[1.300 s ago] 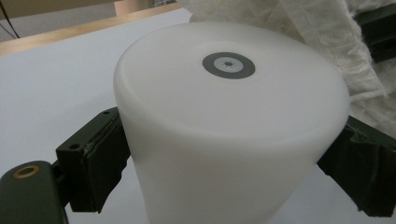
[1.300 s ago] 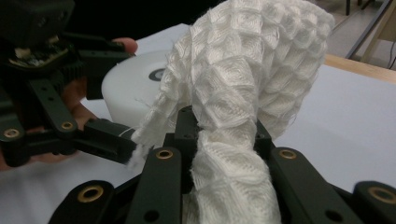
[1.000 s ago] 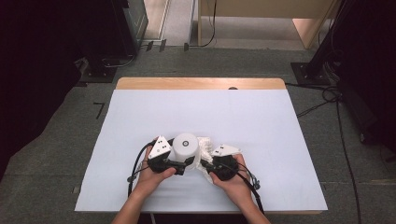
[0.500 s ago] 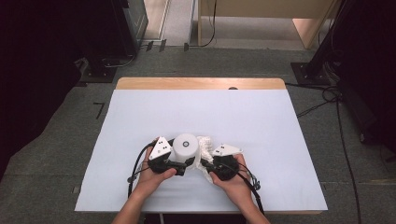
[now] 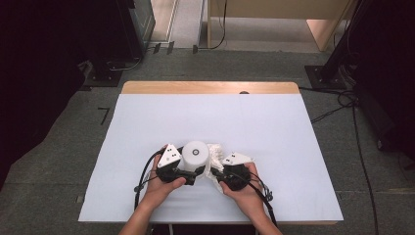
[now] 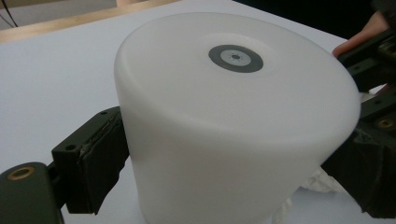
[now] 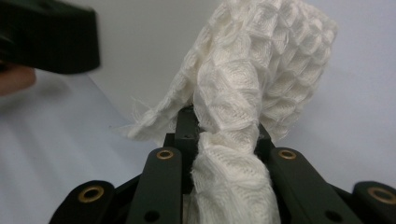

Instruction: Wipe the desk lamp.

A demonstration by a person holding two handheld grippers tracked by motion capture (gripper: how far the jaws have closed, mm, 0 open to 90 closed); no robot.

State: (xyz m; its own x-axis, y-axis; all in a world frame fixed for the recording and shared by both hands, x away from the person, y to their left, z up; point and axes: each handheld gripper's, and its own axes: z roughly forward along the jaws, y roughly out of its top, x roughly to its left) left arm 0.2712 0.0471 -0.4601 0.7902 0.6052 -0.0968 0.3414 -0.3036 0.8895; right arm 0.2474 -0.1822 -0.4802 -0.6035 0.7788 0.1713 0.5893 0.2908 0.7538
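A white cylinder (image 5: 195,154) with a small grey ring on its top stands near the table's front edge. My left gripper (image 5: 192,170) is shut on it, and in the left gripper view the black pads (image 6: 100,161) press on both sides of the cylinder (image 6: 233,116). Just right of the cylinder, my right gripper (image 5: 215,172) is shut on a white waffle-weave cloth (image 5: 215,152). In the right gripper view the cloth (image 7: 261,79) bunches up between the jaws of my right gripper (image 7: 219,135) and rises above them. A corner of the cloth (image 6: 322,179) lies by the cylinder's base.
The table has a white top (image 5: 220,117) and a wooden strip (image 5: 210,87) along its far edge, with open surface behind and to both sides of the hands. Cables (image 5: 342,105) run over the grey floor at the right. Dark furniture (image 5: 58,58) stands at the left.
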